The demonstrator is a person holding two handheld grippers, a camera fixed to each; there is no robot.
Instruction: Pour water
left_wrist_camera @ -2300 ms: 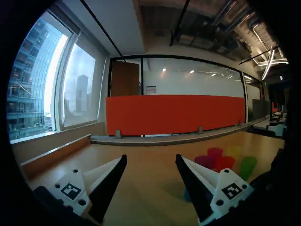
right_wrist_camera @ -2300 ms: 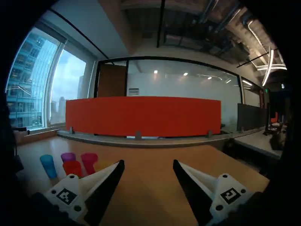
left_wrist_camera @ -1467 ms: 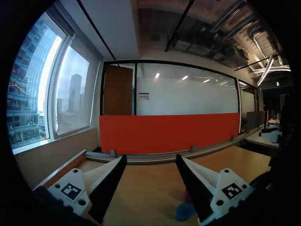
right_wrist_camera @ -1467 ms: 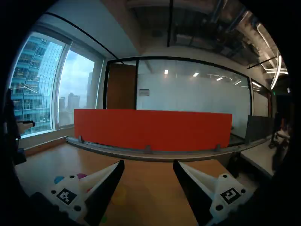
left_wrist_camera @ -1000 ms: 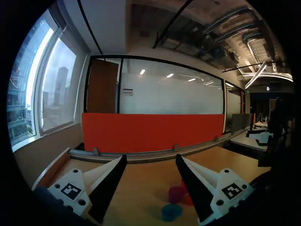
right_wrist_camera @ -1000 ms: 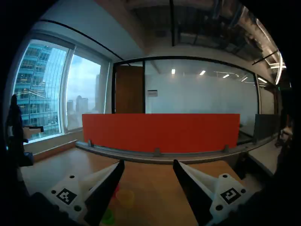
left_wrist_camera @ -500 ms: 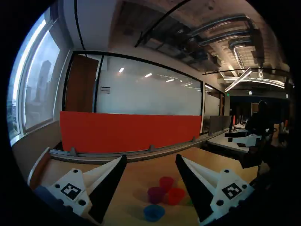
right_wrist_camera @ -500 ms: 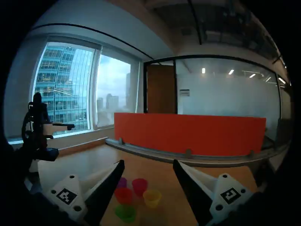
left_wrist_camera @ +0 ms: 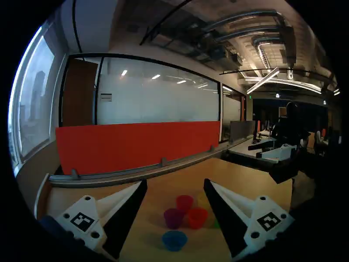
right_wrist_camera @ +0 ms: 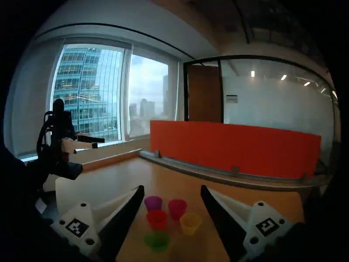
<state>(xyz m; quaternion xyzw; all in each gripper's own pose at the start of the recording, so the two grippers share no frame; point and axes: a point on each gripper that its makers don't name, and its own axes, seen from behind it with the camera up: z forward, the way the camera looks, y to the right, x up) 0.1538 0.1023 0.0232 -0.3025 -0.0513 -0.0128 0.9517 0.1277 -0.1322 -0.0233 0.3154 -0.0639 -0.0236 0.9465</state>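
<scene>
Cups (left_wrist_camera: 173,218), small and brightly coloured, cluster upright on the desk (left_wrist_camera: 244,174). In the left gripper view the left gripper (left_wrist_camera: 174,180), jaws apart, faces them, blue cup (left_wrist_camera: 174,240) nearest. In the right gripper view the right gripper (right_wrist_camera: 172,187) gapes too, green cup (right_wrist_camera: 157,240) nearest.

Daylight is coming through tall windows (right_wrist_camera: 150,87), with a glass tower (right_wrist_camera: 80,87) showing outside. An orange partition (left_wrist_camera: 137,146) is running along the far edge of the wooden surface (left_wrist_camera: 244,174). Behind it, a frosted glass wall (left_wrist_camera: 157,105) is standing beside a brown door (left_wrist_camera: 78,94). Bare pipes (left_wrist_camera: 248,18) are crossing the ceiling, and strip lights (left_wrist_camera: 263,81) are glowing.
</scene>
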